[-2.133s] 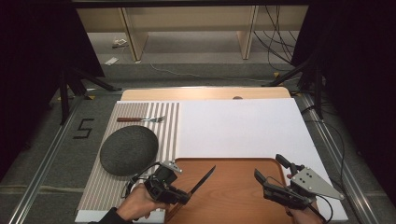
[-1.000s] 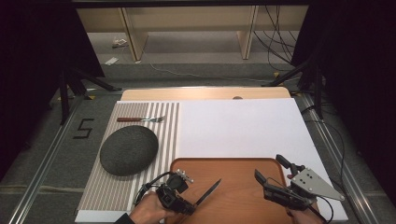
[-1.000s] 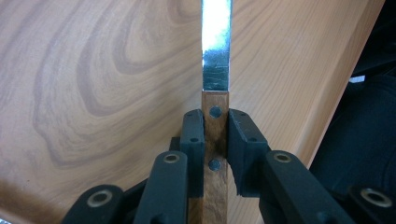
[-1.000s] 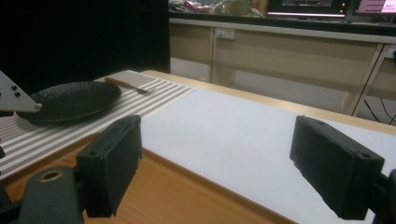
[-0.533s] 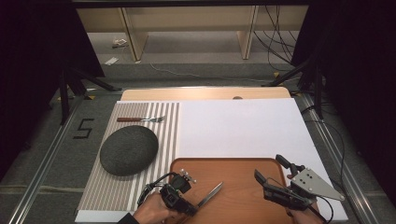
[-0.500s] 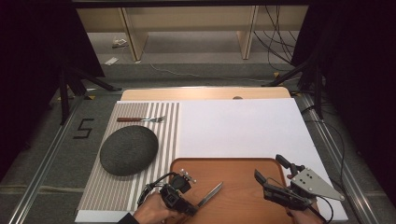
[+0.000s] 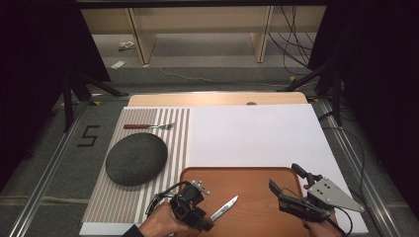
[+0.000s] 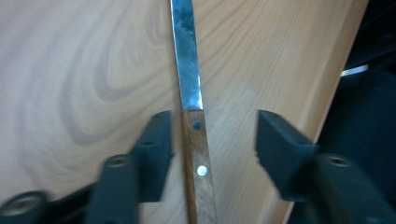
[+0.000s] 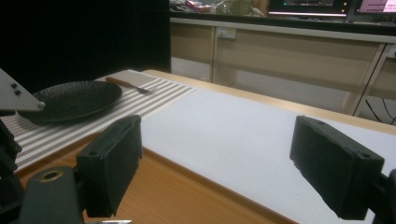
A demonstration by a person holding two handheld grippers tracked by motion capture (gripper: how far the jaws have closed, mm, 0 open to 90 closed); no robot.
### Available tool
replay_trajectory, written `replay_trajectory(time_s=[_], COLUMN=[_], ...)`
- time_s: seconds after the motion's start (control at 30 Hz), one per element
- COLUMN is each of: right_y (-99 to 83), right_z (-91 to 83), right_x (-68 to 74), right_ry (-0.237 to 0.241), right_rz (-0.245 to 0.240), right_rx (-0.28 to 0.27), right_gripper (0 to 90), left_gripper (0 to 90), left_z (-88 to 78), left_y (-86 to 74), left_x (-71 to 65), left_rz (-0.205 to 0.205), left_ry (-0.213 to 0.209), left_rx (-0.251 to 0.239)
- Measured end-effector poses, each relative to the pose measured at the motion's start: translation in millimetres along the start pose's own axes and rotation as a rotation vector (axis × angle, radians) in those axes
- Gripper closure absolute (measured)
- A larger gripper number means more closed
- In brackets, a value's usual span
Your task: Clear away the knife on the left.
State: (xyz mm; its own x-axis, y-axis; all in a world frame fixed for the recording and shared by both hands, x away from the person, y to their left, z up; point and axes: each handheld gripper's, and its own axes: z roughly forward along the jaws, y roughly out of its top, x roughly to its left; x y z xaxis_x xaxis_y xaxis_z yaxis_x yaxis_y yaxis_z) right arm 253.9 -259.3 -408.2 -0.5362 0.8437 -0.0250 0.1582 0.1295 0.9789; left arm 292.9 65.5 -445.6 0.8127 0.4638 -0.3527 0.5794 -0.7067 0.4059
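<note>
Between the jaws of the left gripper (image 8: 205, 154) lies the wood-handled knife (image 8: 192, 116), flat on the wooden tray (image 7: 257, 187); the jaws have just been opening and stand apart, one pad beside the handle, the other clear of it. So the knife looks set down, release nearly complete. Farther off, the right gripper (image 7: 282, 193) hangs wide and empty over the tray. Beyond, a fork (image 7: 148, 126) and dark plate (image 7: 137, 158) wait on the striped mat (image 7: 118, 207) on the counter (image 7: 257, 133).

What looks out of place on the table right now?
The wooden-handled knife lies askew on the brown wooden tray, apart from the wooden-handled fork and dark round plate on the striped placemat.
</note>
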Motion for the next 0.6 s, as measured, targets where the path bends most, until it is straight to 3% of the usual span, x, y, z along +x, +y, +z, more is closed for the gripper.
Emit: replay_trajectory(time_s=[0.1,0.17,0.37,0.43,0.6], right_y=[0.0,0.0,-0.1,-0.2,-0.3], right_z=[-0.2,-0.1,0.1,0.4,0.6], right_x=[0.1,0.1,0.0,0.4,0.4], right_ry=[0.003,0.002,0.002,0.003,0.004], right_rz=[0.0,0.0,-0.002,-0.002,-0.001], right_rx=[-0.002,-0.001,0.004,0.004,0.005], right_gripper=[17.8,17.8,17.8,17.8,17.9], left_gripper=[25.6,26.9,56.5,63.1,74.0], left_z=[2.6,4.6,9.0,11.9,17.9], left_y=[1.4,2.6,5.9,6.8,9.2], left_x=[-10.6,-18.1,-29.9,-29.9,-31.4], left_rz=[0.074,0.125,0.239,0.258,0.284], left_ry=[0.046,0.065,0.123,0.136,0.123], left_rx=[0.024,0.006,-0.049,-0.042,-0.04])
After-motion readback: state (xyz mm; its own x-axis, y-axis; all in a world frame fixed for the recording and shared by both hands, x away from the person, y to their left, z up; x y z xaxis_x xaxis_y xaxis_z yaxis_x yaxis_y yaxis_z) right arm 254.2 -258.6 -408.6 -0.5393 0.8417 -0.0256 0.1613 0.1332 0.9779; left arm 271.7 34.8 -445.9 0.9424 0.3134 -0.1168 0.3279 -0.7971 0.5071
